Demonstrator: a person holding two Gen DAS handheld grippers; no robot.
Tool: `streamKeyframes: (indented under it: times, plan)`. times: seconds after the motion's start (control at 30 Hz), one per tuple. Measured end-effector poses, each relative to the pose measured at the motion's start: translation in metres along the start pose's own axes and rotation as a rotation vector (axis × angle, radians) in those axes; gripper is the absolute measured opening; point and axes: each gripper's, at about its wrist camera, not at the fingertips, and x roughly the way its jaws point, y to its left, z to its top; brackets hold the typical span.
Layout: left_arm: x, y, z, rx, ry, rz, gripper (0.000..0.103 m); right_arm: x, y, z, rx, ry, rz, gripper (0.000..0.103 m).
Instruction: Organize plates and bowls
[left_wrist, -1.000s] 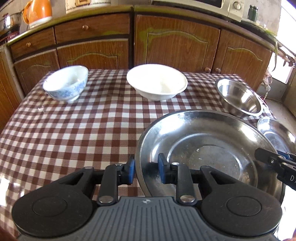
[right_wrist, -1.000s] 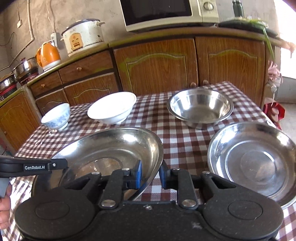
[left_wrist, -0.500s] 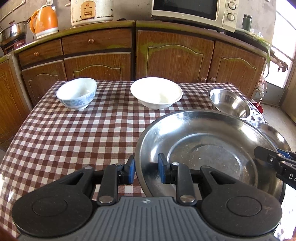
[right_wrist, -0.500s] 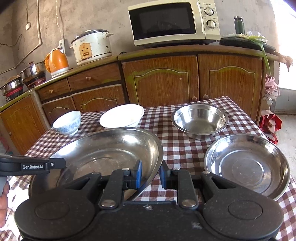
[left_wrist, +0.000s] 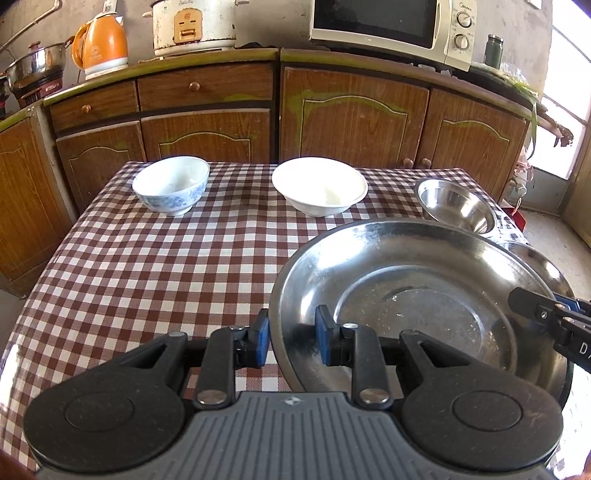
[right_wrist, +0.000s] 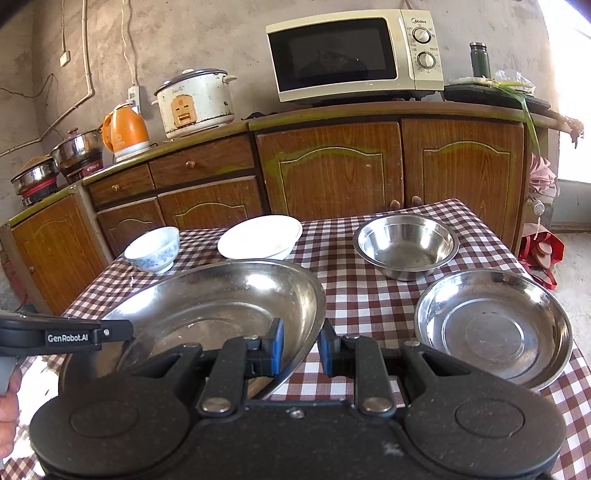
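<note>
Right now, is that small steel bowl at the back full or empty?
Empty. The small steel bowl shows only its bare shiny bottom, and it sits upright on the checked tablecloth.

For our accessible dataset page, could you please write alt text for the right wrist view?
The right gripper clamps the rim of a large steel plate above a checked tablecloth, while the left gripper holds its far side. Beyond sit a second steel plate, a steel bowl and two white bowls.

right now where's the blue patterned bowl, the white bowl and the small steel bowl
blue patterned bowl (left_wrist: 170, 184): left wrist view, inside near the front wall
white bowl (left_wrist: 320, 185): left wrist view, middle of the inside
small steel bowl (right_wrist: 405, 245): right wrist view, middle of the inside
</note>
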Motion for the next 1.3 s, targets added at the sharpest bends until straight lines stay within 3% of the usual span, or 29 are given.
streamKeyframes:
  times: [1.3]
  plan:
    - [-0.024, -0.001, -0.012, -0.031, -0.01, 0.007, 0.027, -0.024, 0.013, -0.002, 0.002, -0.024, 0.018, 0.027]
